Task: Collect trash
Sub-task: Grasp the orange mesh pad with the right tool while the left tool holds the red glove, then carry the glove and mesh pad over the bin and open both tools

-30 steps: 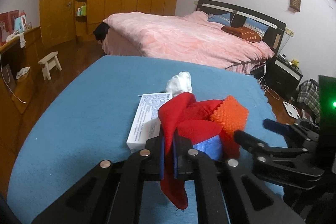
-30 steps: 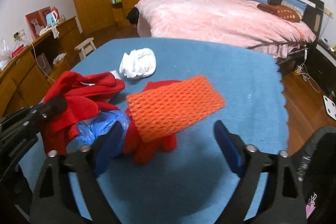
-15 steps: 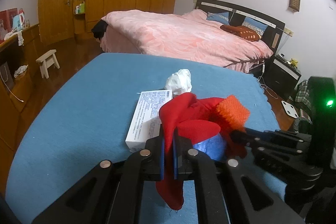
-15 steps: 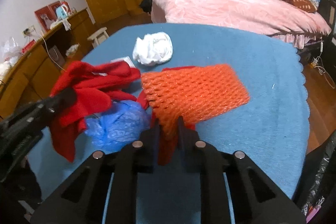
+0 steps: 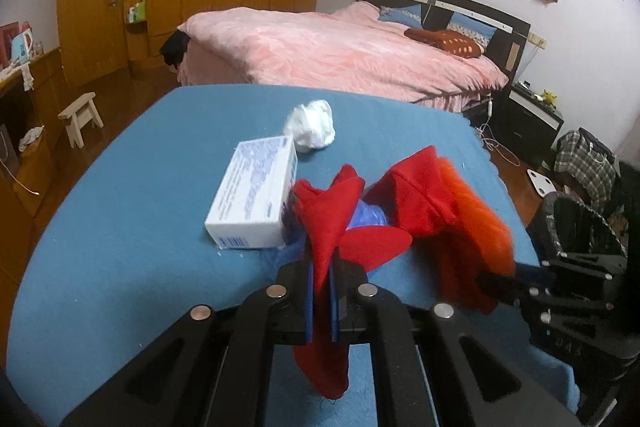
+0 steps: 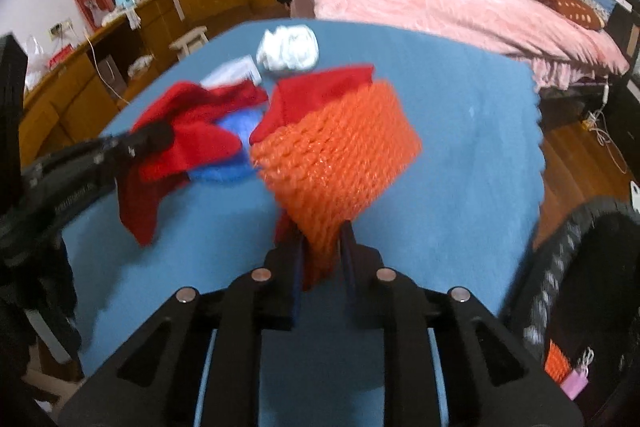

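Observation:
My left gripper (image 5: pixel 321 263) is shut on a red cloth (image 5: pixel 328 223) that hangs down through its jaws, just above the blue table (image 5: pixel 140 187). My right gripper (image 6: pixel 322 239) pinches an orange foam net (image 6: pixel 340 155) between its pads, with the jaws easing slightly apart. The net is lifted off the table, and a second red piece (image 6: pixel 320 91) clings behind it. A blue plastic bag (image 6: pixel 232 147) lies between the two red pieces. In the right wrist view the left gripper (image 6: pixel 156 135) comes in from the left with the red cloth (image 6: pixel 188 143).
A white printed box (image 5: pixel 256 195) lies left of the pile, with a crumpled white tissue (image 5: pixel 312 125) behind it. A black-lined trash bin (image 6: pixel 580 267) stands off the table's right edge. Beyond the table are a pink bed (image 5: pixel 340 55) and a wooden wardrobe.
The right gripper went from wide open to shut on the orange net and raised it, dragging a red piece along. The left gripper shifted a little, still gripping the red cloth.

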Tool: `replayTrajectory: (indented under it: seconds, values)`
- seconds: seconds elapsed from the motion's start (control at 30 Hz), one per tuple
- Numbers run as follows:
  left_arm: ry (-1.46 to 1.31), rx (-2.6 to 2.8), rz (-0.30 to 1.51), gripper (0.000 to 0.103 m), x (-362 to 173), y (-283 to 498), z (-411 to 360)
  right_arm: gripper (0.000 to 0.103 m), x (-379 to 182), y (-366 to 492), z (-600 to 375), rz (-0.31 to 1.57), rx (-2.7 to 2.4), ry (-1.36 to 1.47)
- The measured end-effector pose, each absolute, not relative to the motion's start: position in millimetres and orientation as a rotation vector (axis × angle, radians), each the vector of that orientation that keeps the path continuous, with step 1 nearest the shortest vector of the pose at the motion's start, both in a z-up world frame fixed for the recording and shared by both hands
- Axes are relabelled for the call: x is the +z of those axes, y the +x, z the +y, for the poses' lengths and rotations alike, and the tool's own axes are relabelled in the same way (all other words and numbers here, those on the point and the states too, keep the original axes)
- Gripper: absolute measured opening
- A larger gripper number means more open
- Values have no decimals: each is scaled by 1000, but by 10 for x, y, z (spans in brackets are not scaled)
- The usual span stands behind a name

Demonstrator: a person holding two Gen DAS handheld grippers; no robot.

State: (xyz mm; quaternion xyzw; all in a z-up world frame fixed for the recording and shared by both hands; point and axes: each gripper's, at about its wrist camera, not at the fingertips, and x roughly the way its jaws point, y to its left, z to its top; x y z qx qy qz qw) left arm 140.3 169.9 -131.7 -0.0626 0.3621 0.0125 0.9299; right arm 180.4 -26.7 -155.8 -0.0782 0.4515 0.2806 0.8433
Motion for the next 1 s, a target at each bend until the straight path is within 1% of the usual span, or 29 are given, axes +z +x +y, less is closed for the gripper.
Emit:
replayTrajectory:
  seconds: [0.03,0.07,0.1,0.2,0.4,0.53,0.57,0.6,0.63,0.67,0.7,0.73,0.77,0.8,0.83,1.0]
  values:
    - [-125,25,743,6,-1326,1397,1691,32,-1578,1777,-303,963,586,-162]
    - [-124,24,744,6,-1328,1393,1686,38,-1588,1764,-323,969,581,-159]
    - [-124,23,745,6,-1330,1392,1685,48,-1590,1740,-356,977,576,-151]
    - [-125,25,744,6,-1328,1385,1691,67,-1530,1680,-419,971,577,-109]
    - [-130,28,741,6,-1326,1374,1719,74,-1394,1748,-349,926,567,-74]
    - [-128,28,740,6,-1313,1381,1738,74,-1394,1828,-269,914,536,-73]
    - [-130,28,740,6,-1315,1382,1737,73,-1411,1842,-242,912,525,-88]
    - [-131,27,740,6,-1310,1380,1741,65,-1418,1839,-226,910,523,-98]
    - [-130,27,740,6,-1314,1381,1736,53,-1431,1843,-216,912,524,-107]
    - [-129,27,739,6,-1309,1380,1736,50,-1446,1845,-215,920,530,-109]
    - [-129,25,739,6,-1305,1375,1736,41,-1452,1841,-224,925,536,-106]
    - [-129,23,737,6,-1299,1366,1737,29,-1456,1839,-236,928,544,-103]
    - [-129,21,736,6,-1289,1367,1733,23,-1457,1835,-249,931,552,-101]
    - [-128,18,734,6,-1275,1364,1724,14,-1452,1818,-259,930,556,-99]
    - [-128,15,732,6,-1265,1358,1716,12,-1438,1813,-280,927,562,-91]
    - [-127,-7,718,6,-1167,1328,1642,11,-1320,1766,-355,893,564,-77]
